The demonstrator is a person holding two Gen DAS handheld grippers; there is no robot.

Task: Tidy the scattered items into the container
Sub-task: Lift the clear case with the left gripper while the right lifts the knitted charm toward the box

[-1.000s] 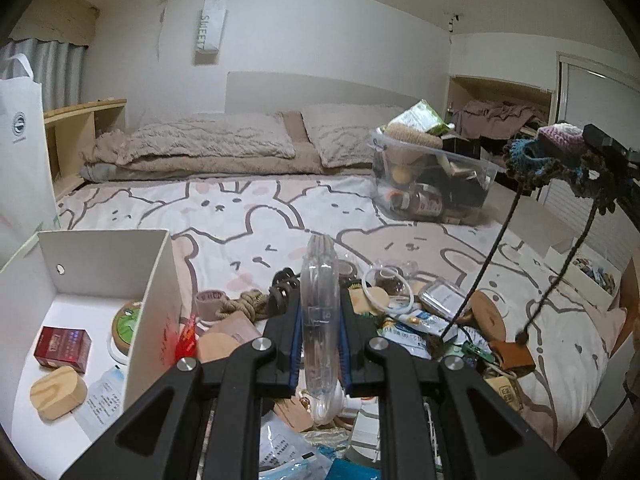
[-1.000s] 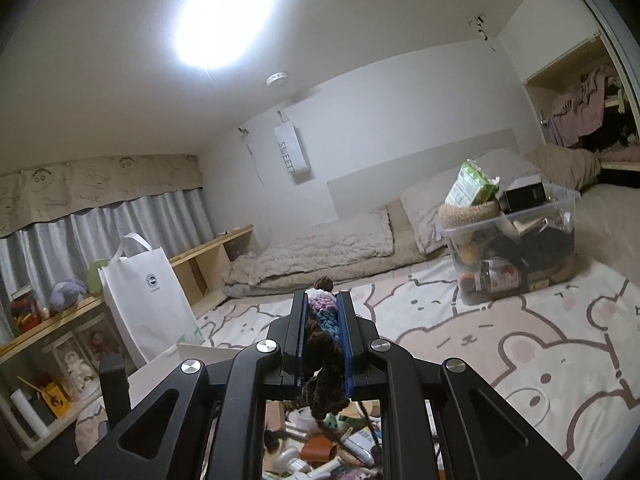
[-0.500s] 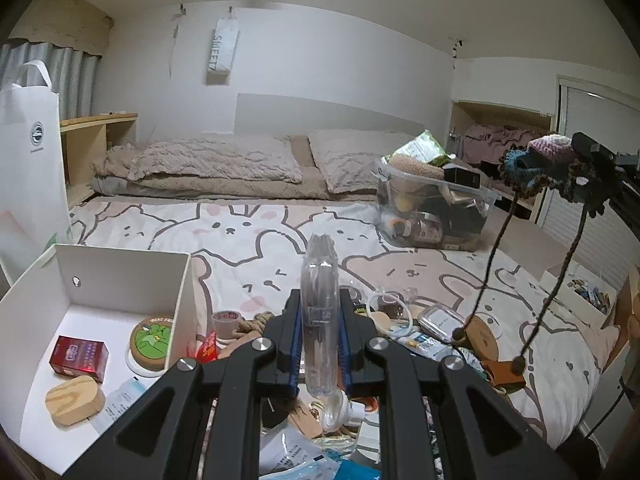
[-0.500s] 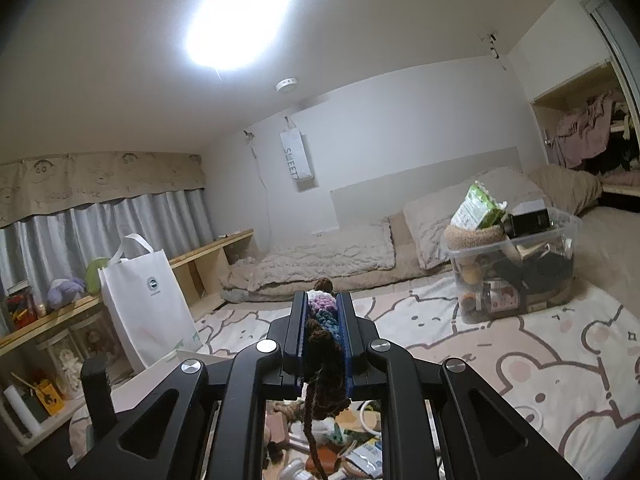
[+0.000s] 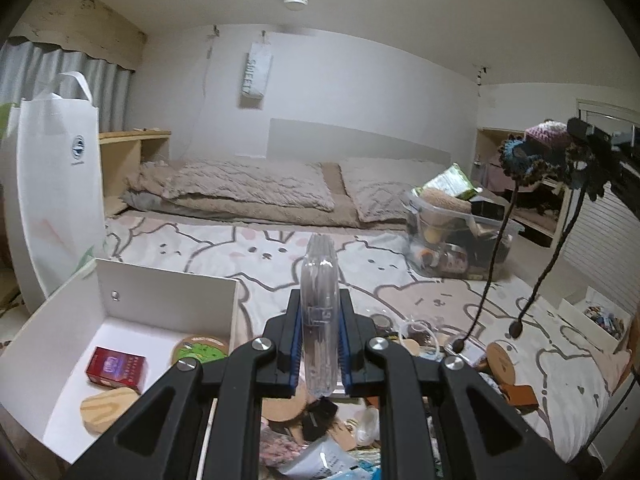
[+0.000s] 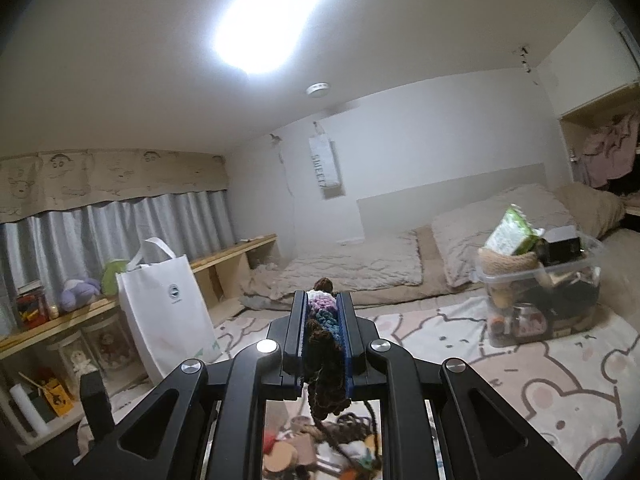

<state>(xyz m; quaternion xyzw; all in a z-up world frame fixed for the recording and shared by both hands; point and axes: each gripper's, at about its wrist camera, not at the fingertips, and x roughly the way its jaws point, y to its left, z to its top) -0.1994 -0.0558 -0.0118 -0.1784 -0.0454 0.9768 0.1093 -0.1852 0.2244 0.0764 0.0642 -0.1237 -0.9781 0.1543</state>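
Left gripper (image 5: 320,344) gripping clear case (image 5: 319,312), lifting | right gripper (image 6: 323,344) clamping crochet piece (image 6: 324,344), rising | white box (image 5: 168,292) awaiting lower left.

The right gripper (image 6: 322,332) jaws pinch a crocheted yarn piece (image 6: 325,344).

"SWEET" on white hanging wall banner (image 6: 325,168).
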